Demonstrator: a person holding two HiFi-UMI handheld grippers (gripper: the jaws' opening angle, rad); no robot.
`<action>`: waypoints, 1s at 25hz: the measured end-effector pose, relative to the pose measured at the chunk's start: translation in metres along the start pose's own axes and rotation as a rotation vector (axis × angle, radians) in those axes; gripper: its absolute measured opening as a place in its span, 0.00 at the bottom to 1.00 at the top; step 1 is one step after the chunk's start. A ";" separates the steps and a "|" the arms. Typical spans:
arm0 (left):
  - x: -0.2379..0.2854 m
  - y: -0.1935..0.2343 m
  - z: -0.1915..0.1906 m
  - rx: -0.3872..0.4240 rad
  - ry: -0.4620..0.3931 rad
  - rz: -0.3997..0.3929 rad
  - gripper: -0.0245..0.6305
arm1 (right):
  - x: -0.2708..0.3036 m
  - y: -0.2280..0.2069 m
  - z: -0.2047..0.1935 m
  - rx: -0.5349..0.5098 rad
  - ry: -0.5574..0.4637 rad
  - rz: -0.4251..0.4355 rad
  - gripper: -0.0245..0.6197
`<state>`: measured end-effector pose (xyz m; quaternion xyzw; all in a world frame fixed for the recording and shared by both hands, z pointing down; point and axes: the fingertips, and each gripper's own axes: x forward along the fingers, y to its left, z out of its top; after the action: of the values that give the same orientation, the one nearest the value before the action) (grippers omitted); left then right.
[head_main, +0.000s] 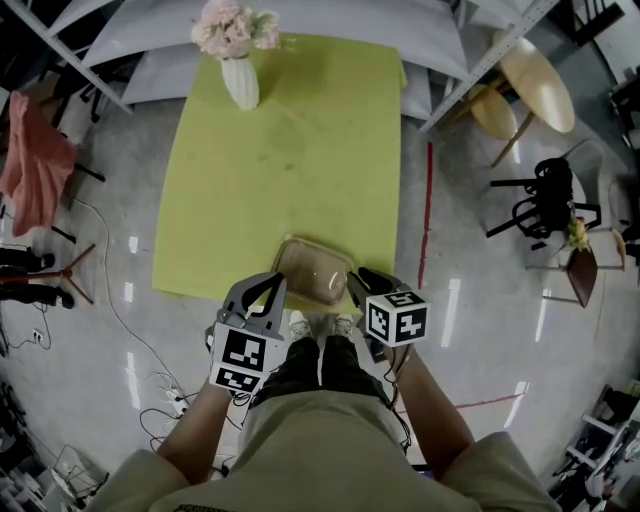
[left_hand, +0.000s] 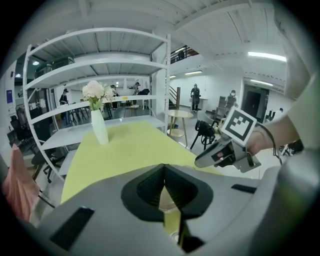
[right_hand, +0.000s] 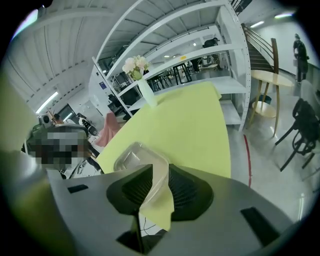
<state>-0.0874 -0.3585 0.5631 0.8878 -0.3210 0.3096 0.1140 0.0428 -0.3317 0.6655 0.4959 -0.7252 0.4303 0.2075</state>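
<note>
A yellow-green desk (head_main: 280, 150) carries a white vase of pale flowers (head_main: 238, 60) at its far end, well apart from the tongs, with white shelving (head_main: 300, 20) beyond. A clear plastic tub (head_main: 315, 272) lies at the desk's near edge, between the two tongs. The right tongs (head_main: 362, 283) are clamped on the tub's right rim. The left tongs (head_main: 268, 290) are pressed nearly together at its left edge, with the tub's pale rim in the slit.

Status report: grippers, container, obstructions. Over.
Left gripper, right gripper shut on clear container rim. Container at table near edge. Vase far end, not obstructing.
</note>
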 end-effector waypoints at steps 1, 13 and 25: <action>0.000 0.000 -0.001 -0.004 0.002 0.004 0.05 | 0.002 -0.001 -0.004 -0.001 0.009 0.000 0.20; -0.007 -0.007 -0.004 -0.026 0.008 0.037 0.05 | 0.009 -0.006 -0.019 0.084 0.010 0.020 0.13; -0.053 0.017 0.076 0.054 -0.136 0.156 0.05 | -0.066 0.010 0.089 0.016 -0.243 0.064 0.07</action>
<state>-0.0941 -0.3751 0.4708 0.8818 -0.3878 0.2649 0.0435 0.0727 -0.3685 0.5652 0.5226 -0.7570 0.3792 0.1005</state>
